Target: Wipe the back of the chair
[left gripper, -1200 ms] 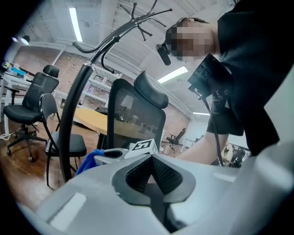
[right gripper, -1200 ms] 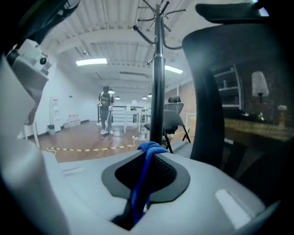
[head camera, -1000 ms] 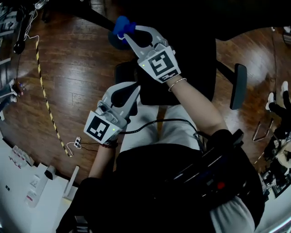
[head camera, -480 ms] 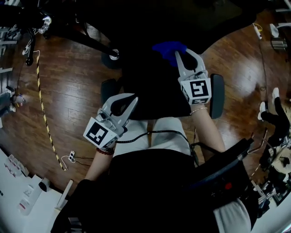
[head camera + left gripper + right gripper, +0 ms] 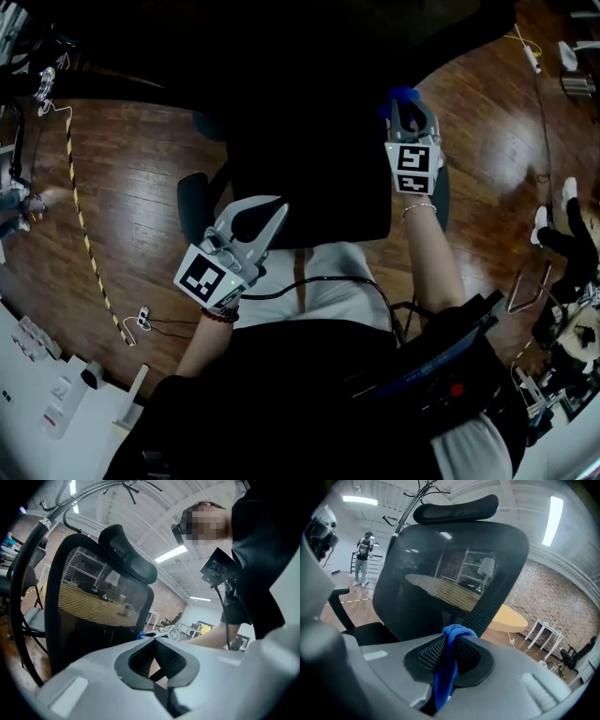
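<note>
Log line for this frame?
right gripper: shut on blue cloth, facing chair back | left gripper: shut, empty | contact: unclear

The chair's black mesh back [image 5: 440,564] looks matt, the blue cloth [image 5: 446,667] fleecy, the wooden floor [image 5: 131,169] glossy.

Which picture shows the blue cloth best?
The right gripper view: the blue cloth is close up, pinched between the jaws. The head view shows a blue bit past the right gripper; the left gripper view, a tiny speck.
</note>
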Action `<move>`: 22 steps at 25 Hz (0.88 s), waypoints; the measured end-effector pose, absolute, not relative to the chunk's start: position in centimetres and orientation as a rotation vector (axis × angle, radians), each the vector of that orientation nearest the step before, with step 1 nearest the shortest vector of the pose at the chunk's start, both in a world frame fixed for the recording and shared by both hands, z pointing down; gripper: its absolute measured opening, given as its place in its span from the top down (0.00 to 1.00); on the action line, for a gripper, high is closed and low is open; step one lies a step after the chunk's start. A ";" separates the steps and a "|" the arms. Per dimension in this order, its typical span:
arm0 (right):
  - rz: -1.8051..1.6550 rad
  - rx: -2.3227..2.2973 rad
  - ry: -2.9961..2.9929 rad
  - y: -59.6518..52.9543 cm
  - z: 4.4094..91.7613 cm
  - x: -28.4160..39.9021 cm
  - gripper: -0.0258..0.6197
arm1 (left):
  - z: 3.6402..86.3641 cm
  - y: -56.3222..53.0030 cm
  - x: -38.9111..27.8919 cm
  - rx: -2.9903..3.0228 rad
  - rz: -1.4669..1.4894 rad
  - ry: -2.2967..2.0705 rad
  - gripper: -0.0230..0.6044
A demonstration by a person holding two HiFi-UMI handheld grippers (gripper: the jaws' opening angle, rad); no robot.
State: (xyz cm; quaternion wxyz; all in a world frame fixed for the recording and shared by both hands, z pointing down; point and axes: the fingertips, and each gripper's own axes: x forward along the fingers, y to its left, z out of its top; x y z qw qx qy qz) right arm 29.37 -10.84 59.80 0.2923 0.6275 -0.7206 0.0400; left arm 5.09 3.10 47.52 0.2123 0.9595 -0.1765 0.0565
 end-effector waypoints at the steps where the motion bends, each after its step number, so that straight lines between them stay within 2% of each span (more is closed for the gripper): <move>1: 0.088 1.625 -1.943 -11.3 60.5 28.5 0.91 | 47.6 3.2 5.6 2.660 0.154 -0.490 0.96; 8: -0.061 1.321 -2.147 -12.9 62.7 19.7 0.91 | 48.0 4.2 5.4 2.622 0.110 -0.514 0.96; 17: -0.055 1.203 -2.314 -14.7 63.2 7.4 0.91 | 48.6 3.4 -0.8 2.564 0.052 -0.644 0.96; 22: -0.084 1.089 -2.372 -15.8 63.9 -2.2 0.91 | 49.5 2.6 -7.7 2.531 0.023 -0.703 0.96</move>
